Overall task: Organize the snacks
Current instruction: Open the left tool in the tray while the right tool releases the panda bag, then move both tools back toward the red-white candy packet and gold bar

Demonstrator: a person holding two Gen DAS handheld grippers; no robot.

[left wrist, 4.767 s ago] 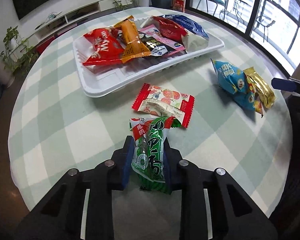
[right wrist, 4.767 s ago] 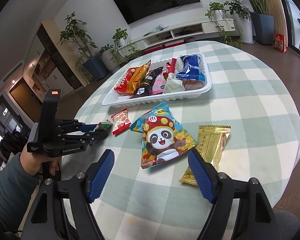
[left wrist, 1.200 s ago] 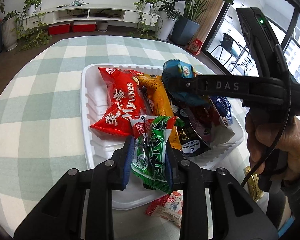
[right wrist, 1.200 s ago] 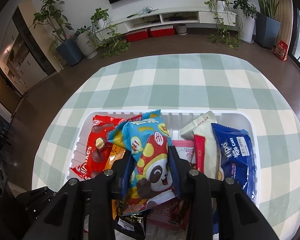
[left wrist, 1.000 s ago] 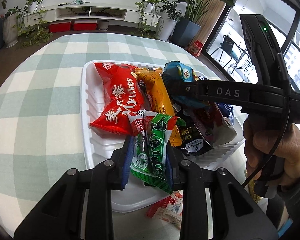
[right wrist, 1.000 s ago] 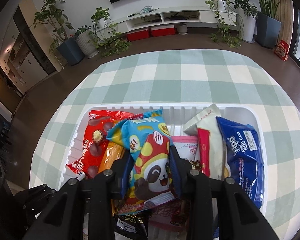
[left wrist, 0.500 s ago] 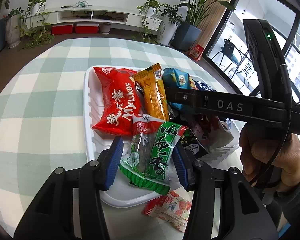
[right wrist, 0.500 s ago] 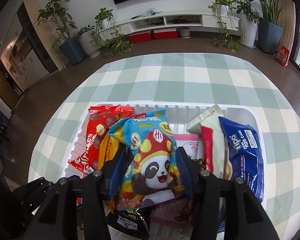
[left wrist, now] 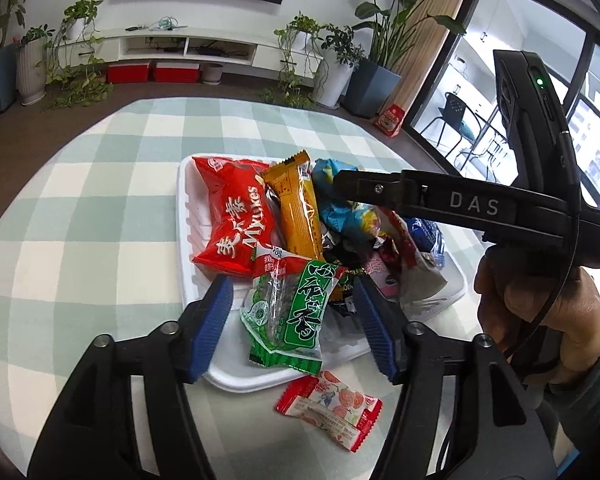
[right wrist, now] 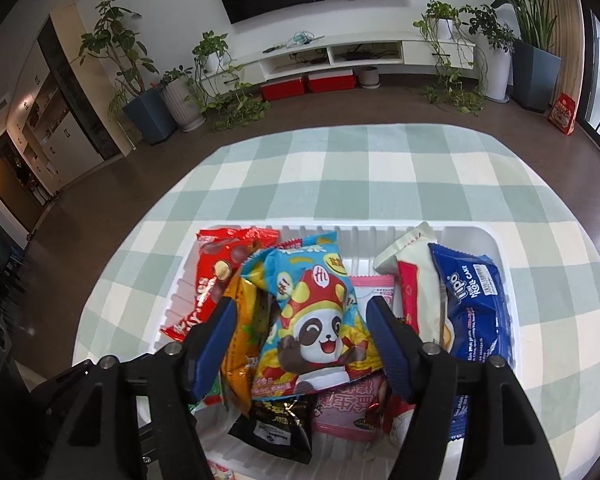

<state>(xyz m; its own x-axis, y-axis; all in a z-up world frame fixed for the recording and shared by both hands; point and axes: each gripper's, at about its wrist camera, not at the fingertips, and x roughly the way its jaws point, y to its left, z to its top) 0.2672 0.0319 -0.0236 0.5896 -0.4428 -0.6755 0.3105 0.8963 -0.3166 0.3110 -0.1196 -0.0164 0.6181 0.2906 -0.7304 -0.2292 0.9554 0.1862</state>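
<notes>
Nearest us on the checked bench, the strawberry candy packet lies outside the white tray, just beside its near rim, so we judge it the obvious next pick. Our left gripper has let go: a second ago its fingers pinched the green snack packet, and now they are spreading, clear of it on both sides, while the packet rests on the tray's near edge against the red Mylikes bag.

Our right gripper does the same further in: its fingers are opening and no longer press the blue panda snack bag, which lies on top of the pile between the orange packet and the blue Tipo roll cake pack. Both deliveries look done to us.
</notes>
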